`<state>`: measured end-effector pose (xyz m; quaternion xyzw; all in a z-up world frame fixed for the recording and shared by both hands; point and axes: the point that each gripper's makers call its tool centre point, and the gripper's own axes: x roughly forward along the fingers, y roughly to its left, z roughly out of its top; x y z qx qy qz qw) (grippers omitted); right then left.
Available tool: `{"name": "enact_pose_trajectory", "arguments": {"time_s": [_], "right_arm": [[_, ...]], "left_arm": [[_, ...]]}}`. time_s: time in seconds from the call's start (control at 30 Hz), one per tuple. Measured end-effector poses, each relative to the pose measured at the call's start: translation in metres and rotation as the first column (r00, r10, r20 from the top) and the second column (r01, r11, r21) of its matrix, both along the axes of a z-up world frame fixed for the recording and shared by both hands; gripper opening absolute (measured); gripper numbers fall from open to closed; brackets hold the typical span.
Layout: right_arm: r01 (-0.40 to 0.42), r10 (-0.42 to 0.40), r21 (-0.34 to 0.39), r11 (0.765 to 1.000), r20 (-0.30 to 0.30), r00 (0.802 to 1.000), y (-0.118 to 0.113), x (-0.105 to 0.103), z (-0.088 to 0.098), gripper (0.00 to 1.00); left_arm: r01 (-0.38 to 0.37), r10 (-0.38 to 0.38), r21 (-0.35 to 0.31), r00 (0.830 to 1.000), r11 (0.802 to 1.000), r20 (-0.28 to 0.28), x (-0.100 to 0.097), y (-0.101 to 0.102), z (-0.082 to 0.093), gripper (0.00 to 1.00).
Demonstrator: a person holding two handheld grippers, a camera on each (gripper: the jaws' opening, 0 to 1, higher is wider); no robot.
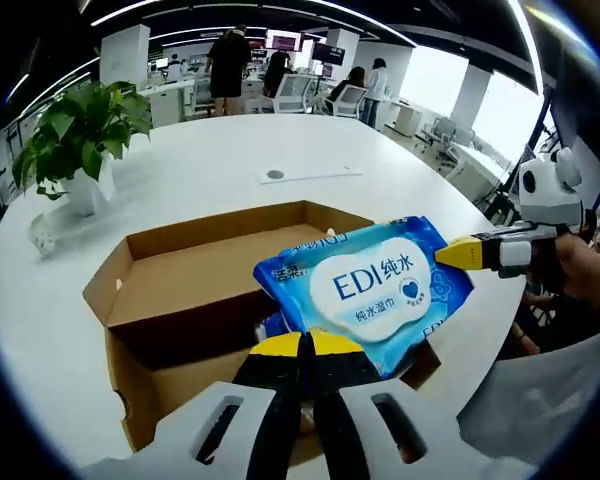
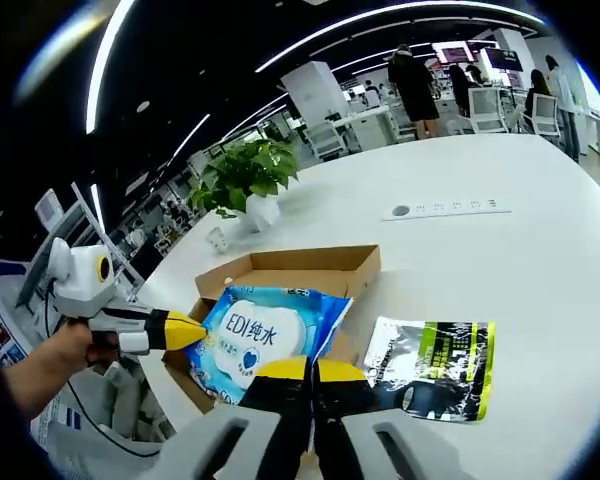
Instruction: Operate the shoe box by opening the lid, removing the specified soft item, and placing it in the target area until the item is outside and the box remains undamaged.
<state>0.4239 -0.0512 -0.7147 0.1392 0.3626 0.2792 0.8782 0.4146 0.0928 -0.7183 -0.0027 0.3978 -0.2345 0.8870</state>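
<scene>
left gripper (image 1: 305, 345): jaws together, pinching the near edge of the pack, above the box's front wall
right gripper (image 2: 310, 372): jaws together, nipping the pack's opposite corner, over the box's side
wet-wipes pack (image 1: 365, 285): blue and white, held up over the open box between both grippers, not yet outside it
shoe box (image 1: 180, 300): brown cardboard, lid folded back, walls look unharmed
handling: judged soft, light, saggy; glossy film likely slippery; take hold at the flat sealed end seams, not the bulging middle
foil pouch (image 2: 430, 365): black, silver and yellow, lying flat just beside the box
potted plant (image 2: 245, 175): well beyond the box's far side
table (image 2: 500, 270): white, bearing the box
</scene>
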Motion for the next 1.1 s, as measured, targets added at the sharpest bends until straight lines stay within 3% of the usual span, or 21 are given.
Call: {"name": "enact_pose_trajectory", "arguments": {"time_s": [1.1], "right_arm": [[0.133, -0.133, -0.013, 0.991, -0.003, 0.991, -0.102, 0.007, -0.003, 0.00]], "left_arm": [[0.114, -0.114, -0.049, 0.994, 0.992, 0.004, 0.014, -0.101, 0.006, 0.00]]}}
